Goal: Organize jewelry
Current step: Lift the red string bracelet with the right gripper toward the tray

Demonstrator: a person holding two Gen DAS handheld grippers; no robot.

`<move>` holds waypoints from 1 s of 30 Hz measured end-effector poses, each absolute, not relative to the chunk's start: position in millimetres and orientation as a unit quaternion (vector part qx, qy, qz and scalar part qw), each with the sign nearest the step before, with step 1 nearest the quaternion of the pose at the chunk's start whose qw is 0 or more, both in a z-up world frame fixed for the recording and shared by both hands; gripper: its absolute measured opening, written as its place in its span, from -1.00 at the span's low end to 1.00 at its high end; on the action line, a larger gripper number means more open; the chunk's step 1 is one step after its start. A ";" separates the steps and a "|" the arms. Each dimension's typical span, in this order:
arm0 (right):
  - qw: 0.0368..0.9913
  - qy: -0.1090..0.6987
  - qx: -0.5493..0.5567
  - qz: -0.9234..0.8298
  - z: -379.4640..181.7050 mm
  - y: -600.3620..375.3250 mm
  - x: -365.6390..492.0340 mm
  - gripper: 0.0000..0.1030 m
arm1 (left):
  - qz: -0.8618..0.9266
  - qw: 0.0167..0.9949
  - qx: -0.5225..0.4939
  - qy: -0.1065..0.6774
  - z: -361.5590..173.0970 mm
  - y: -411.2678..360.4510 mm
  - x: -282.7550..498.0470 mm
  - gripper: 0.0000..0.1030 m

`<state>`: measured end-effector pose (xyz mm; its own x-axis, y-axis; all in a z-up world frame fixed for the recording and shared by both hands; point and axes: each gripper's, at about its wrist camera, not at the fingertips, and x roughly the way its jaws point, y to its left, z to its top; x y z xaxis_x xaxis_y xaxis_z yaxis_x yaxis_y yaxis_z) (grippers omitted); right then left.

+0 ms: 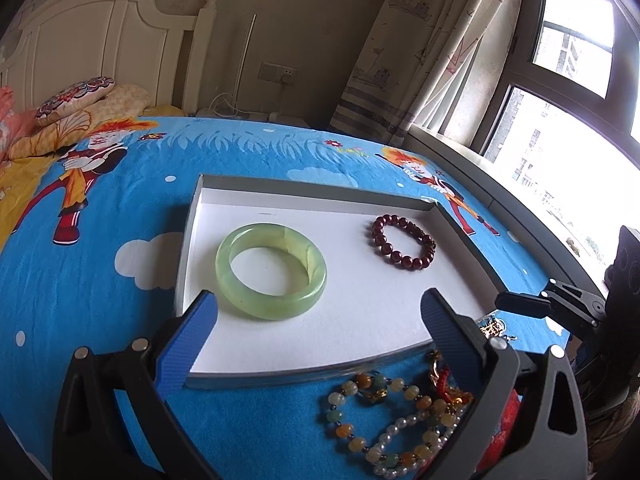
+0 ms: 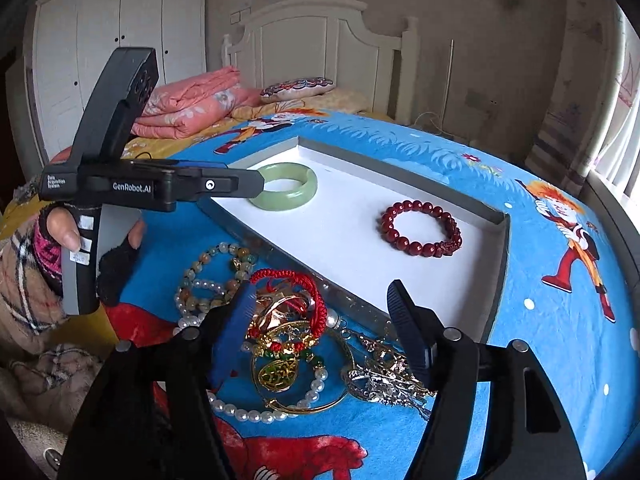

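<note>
A bed covered with a blue cartoon-print sheet (image 1: 100, 280) fills both views, with a shallow white-lined tray (image 1: 304, 196) lying flat on it. Only the right wrist view shows the white wardrobe (image 2: 120, 20) at the far left, the folded pink quilt (image 2: 188, 104) by the headboard, and a gloved hand (image 2: 68, 236) gripping the handle of the left gripper (image 2: 262, 182), whose black body reaches in from the left towards the tray's far-left corner. Only the left wrist view shows the window (image 1: 576, 92) and the patterned curtain (image 1: 420, 48) on the right.

Inside the tray, a pale green jade bangle (image 1: 272, 276) lies flat on the left side, and a dark red bead bracelet (image 1: 402, 242) lies well apart from it on the right. In the left wrist view the left gripper (image 1: 320, 312) stands wide open and empty, the bangle just beyond its left finger.

The right gripper (image 2: 324, 304) also stands released, nothing pressed between its blue pads, and hovers over the heap of unsorted jewelry (image 2: 296, 336) on the sheet just outside the tray's near edge. In that heap a red braided cord bracelet (image 2: 308, 292) lies over gold pieces, with a white pearl strand (image 2: 256, 414) near and a silver chain (image 2: 384, 380) to the right. A multicoloured stone bead bracelet (image 2: 208, 276) lies at the heap's left.
</note>
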<state>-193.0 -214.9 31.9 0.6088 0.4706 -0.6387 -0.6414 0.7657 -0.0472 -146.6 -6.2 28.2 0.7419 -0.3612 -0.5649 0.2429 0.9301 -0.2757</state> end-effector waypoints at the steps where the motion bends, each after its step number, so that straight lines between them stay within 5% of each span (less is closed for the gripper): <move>1: 0.886 0.314 -0.145 0.310 30.2 -213.3 -193.2 -0.06 | -0.163 0.929 -0.092 0.320 28.2 -6.3 -146.5 0.95; 4: 0.886 0.317 -0.138 0.309 30.1 -215.8 -191.6 -0.30 | -0.163 0.929 -0.093 0.319 28.3 -6.1 -147.0 0.95; 14: 0.876 0.330 -0.156 0.314 31.2 -214.1 -186.0 -0.33 | -0.171 0.926 -0.084 0.325 29.2 -9.5 -147.5 0.95; 19: 0.866 0.334 -0.211 0.305 30.4 -198.7 -189.3 -0.57 | -0.176 0.924 -0.042 0.338 33.4 -23.7 -165.0 0.95; 30: 0.844 0.379 -0.159 0.344 18.7 -199.8 -174.3 -0.58 | -0.179 0.920 0.030 0.347 24.7 -45.8 -210.0 0.95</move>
<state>-174.3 -199.8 18.7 0.4769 0.4603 -0.7488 -0.7010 0.7131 -0.0081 -210.0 -45.8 24.7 0.6955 -0.3095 -0.6485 0.3505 0.9340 -0.0698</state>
